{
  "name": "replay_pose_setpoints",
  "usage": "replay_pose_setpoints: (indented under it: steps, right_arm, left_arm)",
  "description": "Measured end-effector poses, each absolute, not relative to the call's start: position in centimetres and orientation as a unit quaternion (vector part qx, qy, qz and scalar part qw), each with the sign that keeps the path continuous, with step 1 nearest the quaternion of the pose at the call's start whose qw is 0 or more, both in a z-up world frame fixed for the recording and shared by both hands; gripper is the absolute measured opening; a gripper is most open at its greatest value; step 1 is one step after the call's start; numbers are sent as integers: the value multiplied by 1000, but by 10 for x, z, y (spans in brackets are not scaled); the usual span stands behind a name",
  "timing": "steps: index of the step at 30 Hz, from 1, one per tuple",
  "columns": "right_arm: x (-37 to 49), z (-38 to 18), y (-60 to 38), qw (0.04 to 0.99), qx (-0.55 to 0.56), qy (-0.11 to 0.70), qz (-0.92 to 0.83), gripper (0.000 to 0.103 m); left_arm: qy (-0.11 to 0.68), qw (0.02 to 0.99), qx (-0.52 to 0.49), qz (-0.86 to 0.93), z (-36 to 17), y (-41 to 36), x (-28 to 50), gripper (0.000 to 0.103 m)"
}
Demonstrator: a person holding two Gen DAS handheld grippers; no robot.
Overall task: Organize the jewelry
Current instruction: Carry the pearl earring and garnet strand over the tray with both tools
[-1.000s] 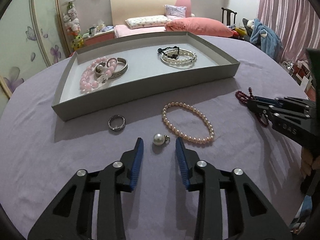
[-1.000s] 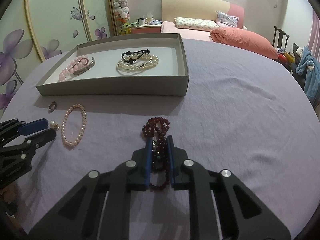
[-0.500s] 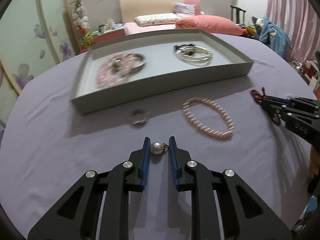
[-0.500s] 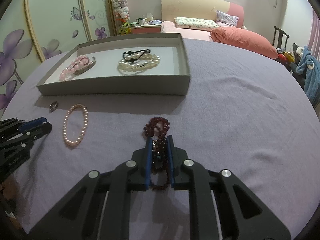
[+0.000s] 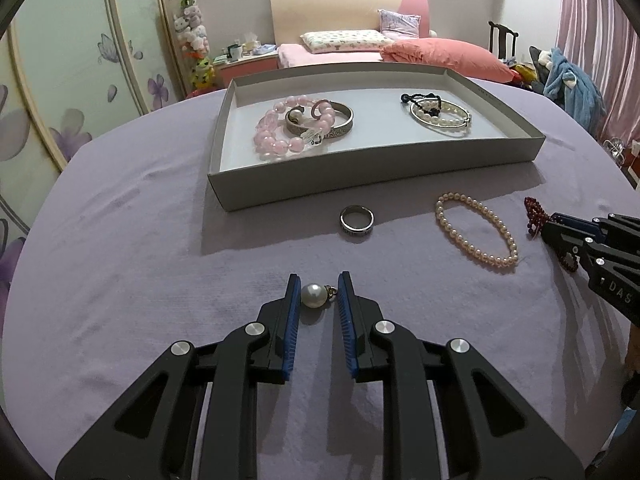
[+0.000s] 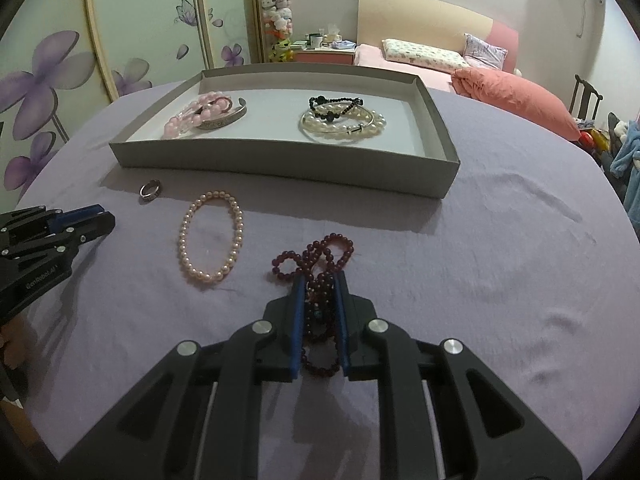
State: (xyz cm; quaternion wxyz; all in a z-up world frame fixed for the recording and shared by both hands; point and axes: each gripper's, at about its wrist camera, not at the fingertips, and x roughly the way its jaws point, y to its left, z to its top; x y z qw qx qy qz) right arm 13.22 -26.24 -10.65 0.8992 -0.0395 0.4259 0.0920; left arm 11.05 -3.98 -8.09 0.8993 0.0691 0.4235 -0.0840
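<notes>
I count one gray tray (image 5: 360, 176) with five bracelets inside. On my tabletop (image 5: 120, 280) lie one pearl bracelet (image 5: 476, 230), one silver ring (image 5: 357, 219), one pearl pendant (image 5: 313, 295) and one dark red bead strand (image 6: 316, 264).

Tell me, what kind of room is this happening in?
Most likely a home bedroom: a bed with pillows stands at the back, flower-printed wardrobe doors line one wall, and a column of stuffed toys fills the corner behind the cloth-covered table.
</notes>
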Motion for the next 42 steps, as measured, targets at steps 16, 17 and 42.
replay_pose_setpoints:
  steps: [16,17,42]
  right_arm:
    - [124,-87,-280,916,41,388,95,12]
    - [122,-83,-281,918,45,381,96,12]
    - [88,-2,-262,975,64,193,87,12]
  left_arm:
    - [416,906,19,-76,-75,-22,106,16]
    - [413,908,15,-76,-73,-20,105,16]
    - [264,962,5,-76,-12,-32,80,16]
